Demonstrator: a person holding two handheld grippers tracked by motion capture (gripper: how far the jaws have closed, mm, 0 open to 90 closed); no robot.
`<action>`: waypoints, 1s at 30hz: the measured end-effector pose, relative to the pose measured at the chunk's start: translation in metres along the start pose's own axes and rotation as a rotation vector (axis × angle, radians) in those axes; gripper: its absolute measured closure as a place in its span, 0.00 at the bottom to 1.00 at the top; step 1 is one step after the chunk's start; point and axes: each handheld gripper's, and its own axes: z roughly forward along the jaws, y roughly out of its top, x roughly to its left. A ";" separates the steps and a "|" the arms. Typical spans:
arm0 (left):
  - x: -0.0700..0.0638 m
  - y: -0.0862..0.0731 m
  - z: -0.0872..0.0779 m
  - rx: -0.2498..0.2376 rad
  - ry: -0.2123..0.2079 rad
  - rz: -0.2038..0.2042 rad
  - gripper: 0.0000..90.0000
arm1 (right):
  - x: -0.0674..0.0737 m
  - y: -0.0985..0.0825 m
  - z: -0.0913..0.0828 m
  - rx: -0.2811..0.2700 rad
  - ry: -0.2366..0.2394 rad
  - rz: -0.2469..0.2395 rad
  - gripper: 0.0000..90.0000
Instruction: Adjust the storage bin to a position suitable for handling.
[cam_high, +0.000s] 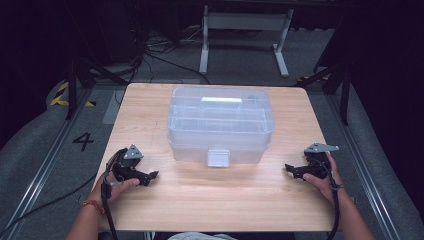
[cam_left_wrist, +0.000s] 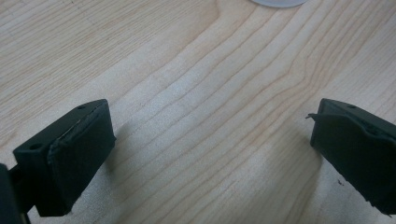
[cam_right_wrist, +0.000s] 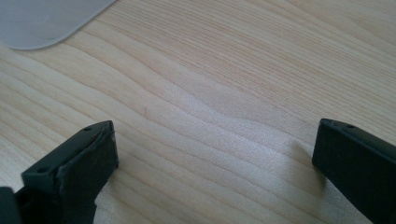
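High view: clear lidded box (cam_high: 220, 122) centre frame on wooden table (cam_high: 215, 200), left gripper (cam_high: 150, 176) lower left, right gripper (cam_high: 290, 170) lower right. Gripper views: both jaw pairs spread wide apart over bare wood.

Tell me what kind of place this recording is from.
Probably a lab or data-capture bay, not a home: a bare wooden table on grey carpet, floor rails with a painted number 4, hazard tape, loose cables, dark surroundings.

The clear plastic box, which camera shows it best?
The high view: the clear plastic box sits whole at the table's middle, lid on, front latch visible. The left gripper view catches just a sliver of its edge; the right gripper view shows one rounded corner.
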 end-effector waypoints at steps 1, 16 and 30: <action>0.000 0.000 0.000 0.000 0.000 -0.003 0.00 | 0.000 0.000 0.000 0.001 0.000 0.000 0.00; -0.001 0.000 0.000 0.001 0.003 -0.001 0.00 | 0.000 0.001 0.000 0.007 -0.004 0.002 0.00; -0.001 -0.001 -0.001 0.002 0.012 -0.003 0.00 | -0.004 0.009 -0.019 -0.069 0.008 -0.024 0.27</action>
